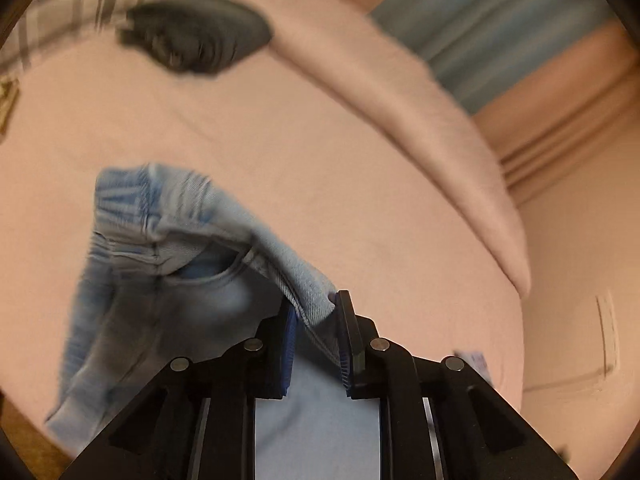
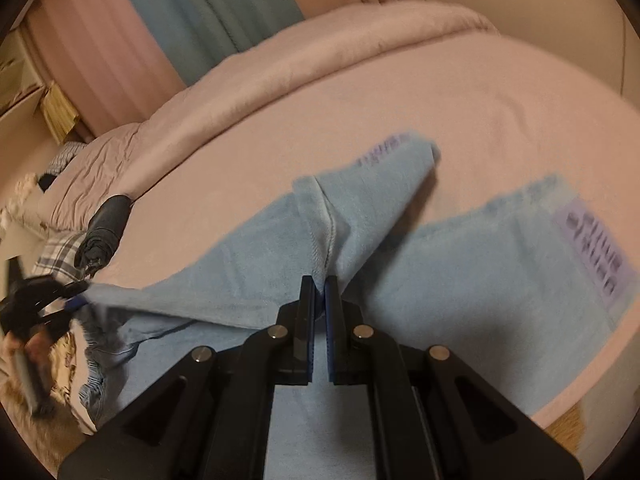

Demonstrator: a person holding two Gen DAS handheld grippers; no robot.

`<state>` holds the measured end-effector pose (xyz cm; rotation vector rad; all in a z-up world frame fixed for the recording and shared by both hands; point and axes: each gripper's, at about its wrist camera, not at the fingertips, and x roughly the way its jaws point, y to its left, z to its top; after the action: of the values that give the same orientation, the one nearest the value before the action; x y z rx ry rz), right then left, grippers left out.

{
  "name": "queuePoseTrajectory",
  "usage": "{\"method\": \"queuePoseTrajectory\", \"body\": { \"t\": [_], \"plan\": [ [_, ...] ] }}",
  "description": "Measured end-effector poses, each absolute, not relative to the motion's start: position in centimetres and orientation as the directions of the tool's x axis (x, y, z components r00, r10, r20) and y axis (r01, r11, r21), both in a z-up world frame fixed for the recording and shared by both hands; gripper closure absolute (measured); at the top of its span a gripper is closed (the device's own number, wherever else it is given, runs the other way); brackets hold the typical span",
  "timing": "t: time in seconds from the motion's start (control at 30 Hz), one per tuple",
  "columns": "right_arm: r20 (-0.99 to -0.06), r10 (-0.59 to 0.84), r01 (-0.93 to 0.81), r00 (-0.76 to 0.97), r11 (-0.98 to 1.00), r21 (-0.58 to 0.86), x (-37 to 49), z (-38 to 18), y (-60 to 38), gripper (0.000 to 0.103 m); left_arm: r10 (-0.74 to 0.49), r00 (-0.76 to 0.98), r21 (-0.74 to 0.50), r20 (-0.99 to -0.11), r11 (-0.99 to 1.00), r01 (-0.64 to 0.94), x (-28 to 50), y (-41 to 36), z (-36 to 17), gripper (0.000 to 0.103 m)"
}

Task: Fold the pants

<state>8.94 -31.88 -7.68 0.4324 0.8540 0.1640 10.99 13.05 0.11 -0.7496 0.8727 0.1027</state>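
Light blue jeans (image 2: 460, 272) lie on a pink bed sheet (image 2: 360, 112), legs spread to the right, a purple label (image 2: 596, 252) on one leg. My right gripper (image 2: 319, 284) is shut on a raised fold of the jeans at the inner leg seam. My left gripper (image 1: 316, 312) is shut on the waistband edge of the jeans (image 1: 176, 220) and holds it lifted off the bed. The left gripper also shows at the left edge of the right wrist view (image 2: 76, 300), pinching the cloth.
A rolled dark garment (image 1: 196, 36) lies on the bed beyond the jeans, also in the right wrist view (image 2: 102, 232). A plaid cloth (image 1: 80, 4) lies next to it. A folded pink duvet (image 2: 320, 52) runs along the bed's far side. Curtains (image 2: 208, 4) hang behind.
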Motion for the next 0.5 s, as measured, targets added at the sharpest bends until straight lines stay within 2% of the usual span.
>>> {"method": "queuePoseTrajectory", "body": {
  "t": [0.1,0.17,0.23,0.37,0.43,0.5],
  "plan": [
    [-0.670,0.263,0.016,0.695,0.925,0.379,8.2,-5.5,-32.3,0.098,-0.253,0.658,-0.562,-0.709,0.767,-0.310,6.2,12.2,0.0,0.085],
    [-0.680,0.257,0.030,0.687,0.925,0.379,7.6,-5.3,-33.0,0.098,-0.261,0.615,-0.529,-0.744,0.792,-0.304,3.7,11.3,-1.8,0.085],
    [-0.713,0.258,0.045,0.652,0.925,0.376,7.0,-6.3,-33.5,0.098,-0.275,0.535,-0.488,-0.799,0.816,-0.311,1.6,10.4,-5.2,0.085],
    [-0.805,0.252,0.081,0.537,0.934,0.347,6.5,-10.8,-33.5,0.097,-0.295,0.485,-0.507,-0.823,0.767,-0.394,-0.2,10.8,-10.0,0.085],
    [-0.842,0.235,0.124,0.486,0.935,0.333,6.6,-13.1,-33.6,0.097,-0.293,0.492,-0.514,-0.820,0.755,-0.406,-0.2,10.9,-10.1,0.085],
    [-0.839,0.240,0.134,0.489,0.929,0.344,6.5,-13.6,-33.7,0.096,-0.287,0.475,-0.501,-0.832,0.758,-0.418,0.0,10.7,-10.0,0.085]
  ]
}}
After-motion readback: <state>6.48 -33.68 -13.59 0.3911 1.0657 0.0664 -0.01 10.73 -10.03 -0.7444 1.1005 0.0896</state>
